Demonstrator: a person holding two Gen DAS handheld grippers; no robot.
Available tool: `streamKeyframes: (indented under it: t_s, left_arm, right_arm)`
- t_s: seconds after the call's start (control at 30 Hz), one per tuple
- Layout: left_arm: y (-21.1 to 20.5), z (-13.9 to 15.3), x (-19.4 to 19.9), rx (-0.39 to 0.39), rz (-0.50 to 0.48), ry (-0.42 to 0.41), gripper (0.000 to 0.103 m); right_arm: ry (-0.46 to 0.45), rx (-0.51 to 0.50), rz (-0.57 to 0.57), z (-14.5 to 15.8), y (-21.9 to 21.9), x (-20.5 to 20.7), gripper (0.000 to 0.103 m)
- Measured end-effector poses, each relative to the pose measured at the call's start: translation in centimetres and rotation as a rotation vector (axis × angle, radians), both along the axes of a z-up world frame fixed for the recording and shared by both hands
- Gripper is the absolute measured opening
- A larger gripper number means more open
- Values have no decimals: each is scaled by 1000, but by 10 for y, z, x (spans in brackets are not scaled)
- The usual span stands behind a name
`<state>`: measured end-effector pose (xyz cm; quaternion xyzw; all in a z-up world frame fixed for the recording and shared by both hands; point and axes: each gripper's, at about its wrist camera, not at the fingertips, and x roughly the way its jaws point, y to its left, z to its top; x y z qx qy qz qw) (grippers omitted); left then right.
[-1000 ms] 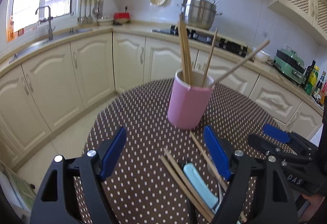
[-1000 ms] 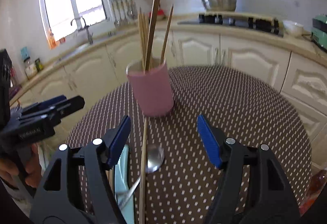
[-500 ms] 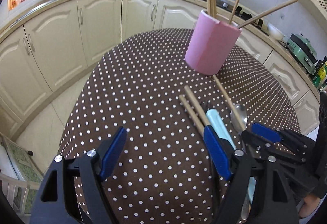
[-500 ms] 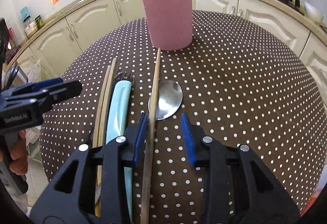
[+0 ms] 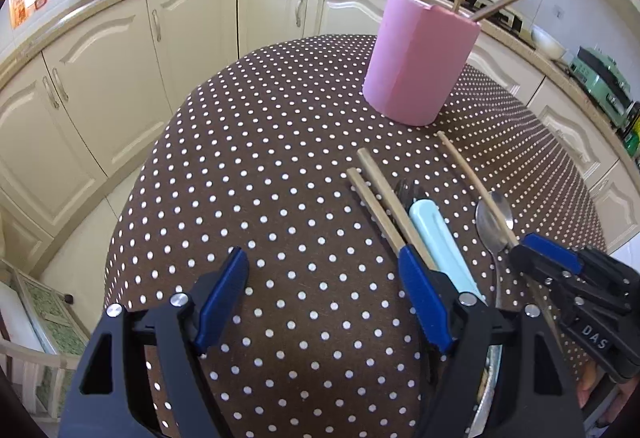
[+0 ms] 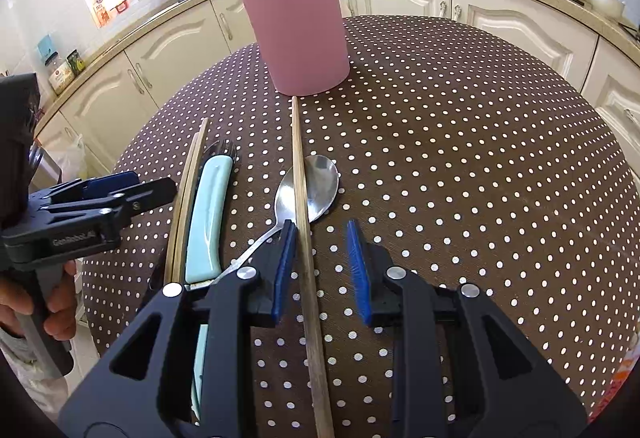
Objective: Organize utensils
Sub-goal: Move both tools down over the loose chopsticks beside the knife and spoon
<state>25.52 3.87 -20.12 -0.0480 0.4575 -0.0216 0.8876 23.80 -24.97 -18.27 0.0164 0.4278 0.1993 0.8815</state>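
A kitchen with cream cabinets rings a round, dotted surface point(image 6: 460, 142). A pink cup point(image 6: 298, 34) stands on it, holding chopsticks. One chopstick point(image 6: 302, 206) lies from the cup's base toward the camera, across a spoon point(image 6: 314, 186). The right tool point(image 6: 320, 266) is closing around that chopstick, pads not yet pressing. Left of the spoon lie a pale blue handle point(image 6: 206, 214) and two more chopsticks point(image 5: 384, 210). The left tool point(image 5: 324, 302) hangs open, nothing between its jaws.
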Motion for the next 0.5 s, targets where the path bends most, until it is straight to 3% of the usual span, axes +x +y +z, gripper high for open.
streamKeyframes:
  t_s: [0.3,0.5]
  left_arm:
    - [-20,-2,25,133,1,55,76]
    - [-11,4,23,36,24,67,76]
  right_arm:
    - [-1,8,-2,4,-10,2,27]
    - [-1,-1,6,6,-10,1,27]
